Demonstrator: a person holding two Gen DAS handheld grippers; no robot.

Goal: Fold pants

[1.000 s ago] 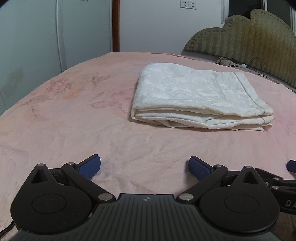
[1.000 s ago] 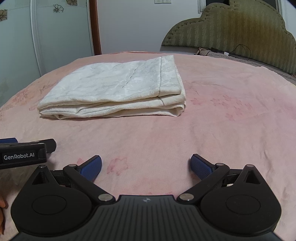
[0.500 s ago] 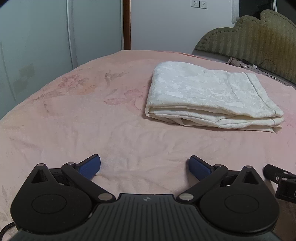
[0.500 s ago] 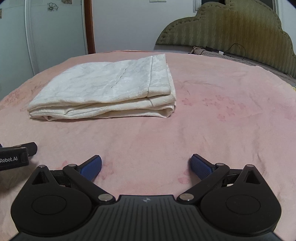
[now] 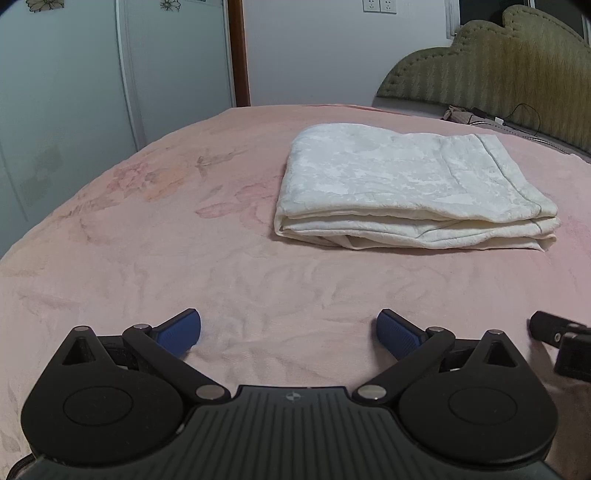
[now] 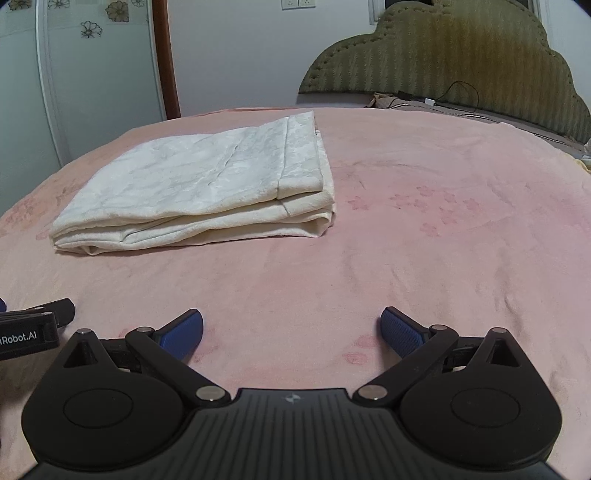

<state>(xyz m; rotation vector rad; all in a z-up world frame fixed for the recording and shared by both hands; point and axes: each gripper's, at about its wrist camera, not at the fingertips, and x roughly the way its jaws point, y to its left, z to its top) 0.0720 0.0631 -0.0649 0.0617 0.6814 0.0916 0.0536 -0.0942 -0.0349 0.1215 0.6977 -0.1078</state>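
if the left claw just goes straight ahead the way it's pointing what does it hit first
Probably the pink bedspread itself. The open left claw aims left of the folded white pants, so it would likely graze their left edge or miss them; depth is unclear.

Lots you can't make out here tbh. The pants [image 5: 410,192] are folded into a stack, so the inner layers and underside are hidden, and you can't tell waistband from legs. In the left view the right gripper [image 5: 563,343] is chopped off by the picture's edge, only a black bit shows. Same in the right view: the left gripper [image 6: 31,328] is cut, its label starting mid-word at "Robot.AI". The headboard [image 6: 443,48] runs out of frame. The clutter by the cable [image 6: 458,92] is too small to identify, as are the outlets [image 5: 378,5].
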